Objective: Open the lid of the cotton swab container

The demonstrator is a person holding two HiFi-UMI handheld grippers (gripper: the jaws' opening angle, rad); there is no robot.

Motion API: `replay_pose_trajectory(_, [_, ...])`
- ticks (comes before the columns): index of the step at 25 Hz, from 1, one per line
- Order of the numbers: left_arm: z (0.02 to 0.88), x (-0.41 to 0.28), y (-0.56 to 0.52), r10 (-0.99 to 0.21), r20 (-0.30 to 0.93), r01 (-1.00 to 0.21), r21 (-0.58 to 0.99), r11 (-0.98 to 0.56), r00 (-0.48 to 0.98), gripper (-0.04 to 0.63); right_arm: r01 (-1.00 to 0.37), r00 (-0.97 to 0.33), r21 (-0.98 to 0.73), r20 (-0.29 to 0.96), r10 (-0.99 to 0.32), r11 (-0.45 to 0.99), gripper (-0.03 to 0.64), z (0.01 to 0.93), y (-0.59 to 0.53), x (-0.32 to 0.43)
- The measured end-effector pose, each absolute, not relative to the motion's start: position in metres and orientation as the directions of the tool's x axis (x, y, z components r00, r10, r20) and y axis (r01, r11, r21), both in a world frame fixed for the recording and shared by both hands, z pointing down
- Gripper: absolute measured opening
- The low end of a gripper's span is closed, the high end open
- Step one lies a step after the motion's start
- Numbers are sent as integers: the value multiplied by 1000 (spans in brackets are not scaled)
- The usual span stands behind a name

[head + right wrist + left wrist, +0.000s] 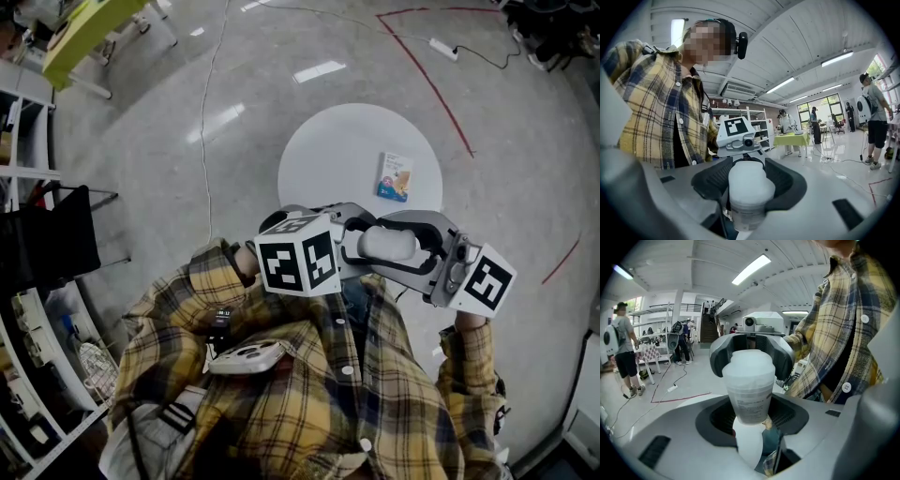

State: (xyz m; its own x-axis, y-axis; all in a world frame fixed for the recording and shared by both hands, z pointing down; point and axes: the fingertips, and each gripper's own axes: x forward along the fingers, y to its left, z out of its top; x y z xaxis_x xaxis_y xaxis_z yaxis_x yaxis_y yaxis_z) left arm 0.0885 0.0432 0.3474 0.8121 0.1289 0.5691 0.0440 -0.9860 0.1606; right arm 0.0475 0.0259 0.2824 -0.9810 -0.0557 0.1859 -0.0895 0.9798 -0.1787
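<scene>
Container (387, 244) seems clamped by left gripper (751, 411), right gripper (747, 187).

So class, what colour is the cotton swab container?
The container is frosted white; best in left gripper view.

Translucent cotton swab container (387, 244) lies horizontal midair, white lid (746, 180) closed.

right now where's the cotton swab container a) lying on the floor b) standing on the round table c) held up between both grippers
c: the cotton swab container sits in the air between the jaws of the left gripper and right gripper, off the round table
</scene>
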Motion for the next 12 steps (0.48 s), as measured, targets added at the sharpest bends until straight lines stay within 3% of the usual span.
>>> replay_pose_trajectory(12, [349,85,47,134,578,43,168,-985,805,213,-69,-979,-243,202,-19,968,218,284,28,44])
